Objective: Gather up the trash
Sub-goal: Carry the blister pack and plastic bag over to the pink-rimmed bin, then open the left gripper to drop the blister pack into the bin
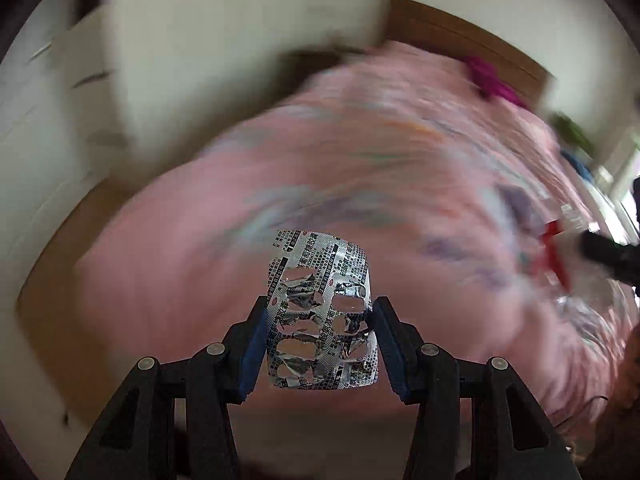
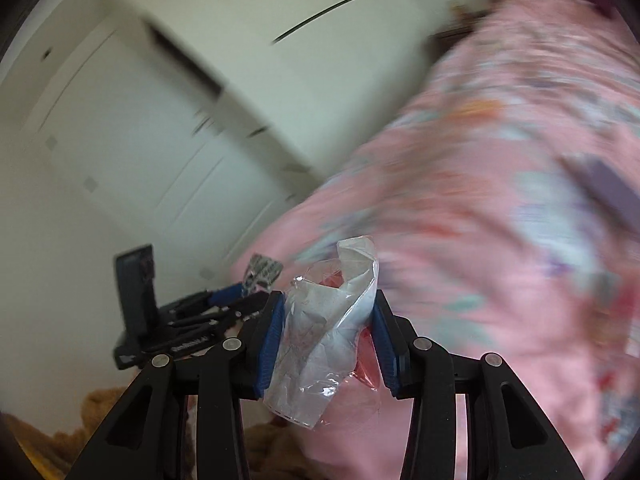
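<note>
L gripper [image 1: 320, 320] is raised over the bed, fingers pointing fwd and clamped on one empty pill pack [image 1: 320, 312]; the silver foil stands upright between the blue pads [image 1: 256, 344], both pads touching its side edges, its top sticking out past the tips. Its pockets are torn open.

R gripper [image 2: 328, 336] is likewise held up, tilted w/ the bed running off to its right, fingers squeezed on one crumpled clear plastic wrapper [image 2: 324, 332] w/ some red print at the back. The wrapper hangs out below the pads and rises above them.

In the right wrist view the L gripper shows just left of the R one, w/ the pill pack in its tips, both near each other.

Beyond: one pink patterned bedspread [image 1: 360, 168], heavily blurred. The wooden headboard [image 1: 460, 36] sits at its far end w/ a magenta cloth [image 1: 492, 80] by it. White wardrobe [image 2: 132, 152] and wall [image 1: 240, 60] behind. Count: 2 grippers, 2 pieces of trash, one in each.
</note>
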Tool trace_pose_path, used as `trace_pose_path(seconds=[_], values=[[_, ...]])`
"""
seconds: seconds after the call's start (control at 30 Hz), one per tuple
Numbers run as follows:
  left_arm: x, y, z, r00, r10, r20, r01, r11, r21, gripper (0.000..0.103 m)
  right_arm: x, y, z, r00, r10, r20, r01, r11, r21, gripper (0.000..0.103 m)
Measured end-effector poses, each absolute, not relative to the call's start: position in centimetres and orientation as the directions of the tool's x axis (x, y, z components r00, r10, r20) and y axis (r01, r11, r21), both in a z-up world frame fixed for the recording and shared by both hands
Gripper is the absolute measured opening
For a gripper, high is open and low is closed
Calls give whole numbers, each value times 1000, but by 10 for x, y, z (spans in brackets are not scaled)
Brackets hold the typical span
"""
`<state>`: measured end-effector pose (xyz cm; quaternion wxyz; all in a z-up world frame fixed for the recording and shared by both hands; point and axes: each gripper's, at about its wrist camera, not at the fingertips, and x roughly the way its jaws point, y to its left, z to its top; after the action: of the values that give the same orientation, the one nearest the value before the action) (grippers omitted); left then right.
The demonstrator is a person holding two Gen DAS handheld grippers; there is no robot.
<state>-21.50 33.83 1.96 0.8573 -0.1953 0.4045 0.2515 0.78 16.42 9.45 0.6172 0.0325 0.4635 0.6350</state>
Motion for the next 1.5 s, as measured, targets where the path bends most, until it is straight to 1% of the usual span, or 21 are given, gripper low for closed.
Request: trace_pose_path(seconds=[0.1,0.2,0.3,0.4,0.53,0.63,0.73,0.83,0.97,1.0,1.03,1.1,1.17,1.23,1.3,1.4,1.5], values=[[-303,374,-1,466,349,-813,-741,656,-144,52,-43,218,100,-362,764,-534,-781,65,622,42],[-379,397,-24,388,395,-833,-842,520,-145,52,-88,257,101,-475,709,-522,-764,-38,644,42],[-440,414,-53,316,406,-857,-904,402,-143,52,-130,289,96,-557,644,-524,-741,-101,664,42],[-485,428,-96,263,363,-894,-941,300,-155,52,-162,310,88,-595,594,-541,-737,-136,662,42],[-508,436,-163,231,262,-937,-957,236,-169,52,-183,324,76,-610,554,-566,-737,-134,662,42],[-503,441,-197,238,205,-950,-953,240,-187,52,-185,331,63,-605,534,-591,-741,-107,663,42],[-488,446,-222,235,173,-957,-950,250,-188,53,-183,335,52,-594,520,-614,-749,-79,658,42],[-494,458,-239,231,152,-961,-953,233,-192,53,-184,342,43,-588,504,-633,-756,-63,652,42],[-500,474,-270,243,62,-968,-951,212,-225,55,-191,351,36,-584,487,-649,-763,-54,645,42],[-503,475,-276,237,45,-971,-953,206,-223,62,-192,354,33,-584,482,-653,-764,-53,643,42],[-504,477,-282,222,33,-974,-957,201,-212,75,-196,360,28,-583,476,-658,-766,-53,640,42],[-507,478,-290,202,25,-979,-961,200,-193,87,-202,367,22,-586,459,-667,-769,-58,636,42],[-510,476,-290,203,28,-979,-960,202,-194,88,-210,374,15,-597,437,-673,-768,-67,637,42],[-516,472,-285,187,36,-982,-965,196,-177,94,-223,383,7,-612,402,-681,-765,-85,638,42],[-524,464,-278,149,68,-987,-973,187,-134,95,-247,397,-9,-625,335,-705,-771,-119,626,42],[-539,453,-269,48,107,-993,-986,164,-30,96,-286,422,-40,-635,220,-740,-772,-164,614,42],[-560,446,-258,-2,146,-989,-993,117,19,96,-325,445,-74,-628,120,-769,-774,-200,601,42]])
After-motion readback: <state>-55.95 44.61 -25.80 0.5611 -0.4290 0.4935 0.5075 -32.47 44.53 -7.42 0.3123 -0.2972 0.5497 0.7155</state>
